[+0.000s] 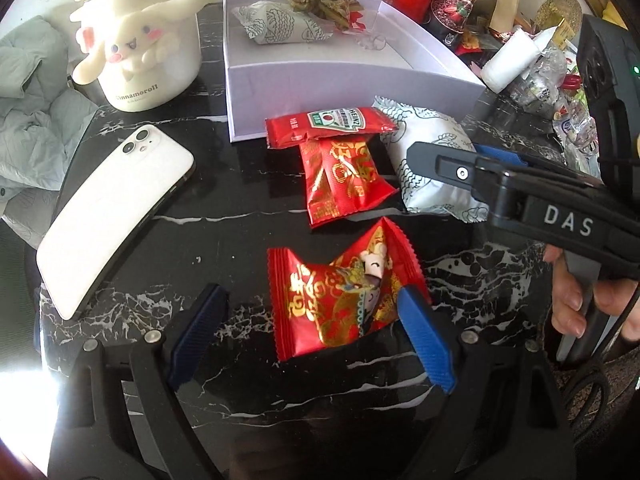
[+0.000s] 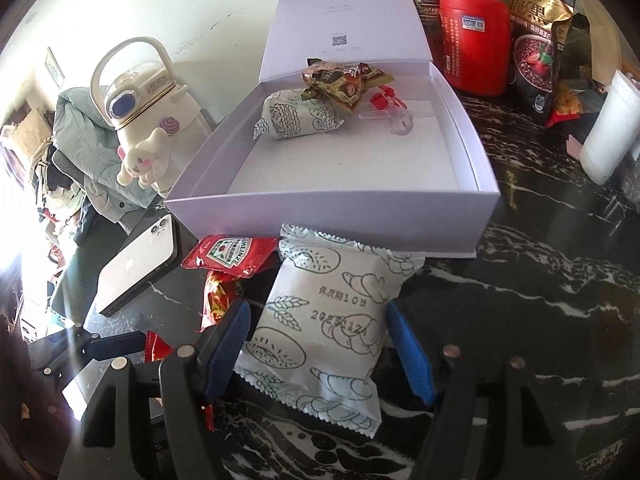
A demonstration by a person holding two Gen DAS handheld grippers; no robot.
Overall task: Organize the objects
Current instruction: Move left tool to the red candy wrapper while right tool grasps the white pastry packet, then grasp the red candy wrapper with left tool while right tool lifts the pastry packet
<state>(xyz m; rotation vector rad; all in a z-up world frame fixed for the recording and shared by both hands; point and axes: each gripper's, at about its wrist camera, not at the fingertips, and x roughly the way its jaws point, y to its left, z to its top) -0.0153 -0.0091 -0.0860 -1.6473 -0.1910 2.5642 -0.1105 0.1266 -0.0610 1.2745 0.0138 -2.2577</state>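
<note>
On the table: black marble with white veins, crowded with snack packets set before an open box.
White box: lid hinged up at the back; inside lie one white bread-print packet, a few dark crumpled wrappers and a small clear and red piece.
Left gripper: jaws spread wide, blue pads low over the marble. The right pad overlaps the edge of a red packet; the left pad stands well apart from it.
Red packet with cartoon figure: flat on the table, partly between the left gripper's fingers, not squeezed.
Second red packet: just beyond the first, its top tucked under the ketchup sachet.
Ketchup sachet: lies just beside the box's front wall.
Right gripper: released, fingers set to either side of the white pastry packet; whether the pads touch the wrapper I cannot tell, and the wrapper shows no pinch.
White pastry packet: rests on the marble right of the red packets, its far end against the box front.
Person's hand: fingers wrapped round the right gripper's handle, at the left view's right edge.
White phone: face down, left of the packets.
Cream bottle with plush figure: upright, left of the box.
Background: red canister and snack bags behind the box.
</note>
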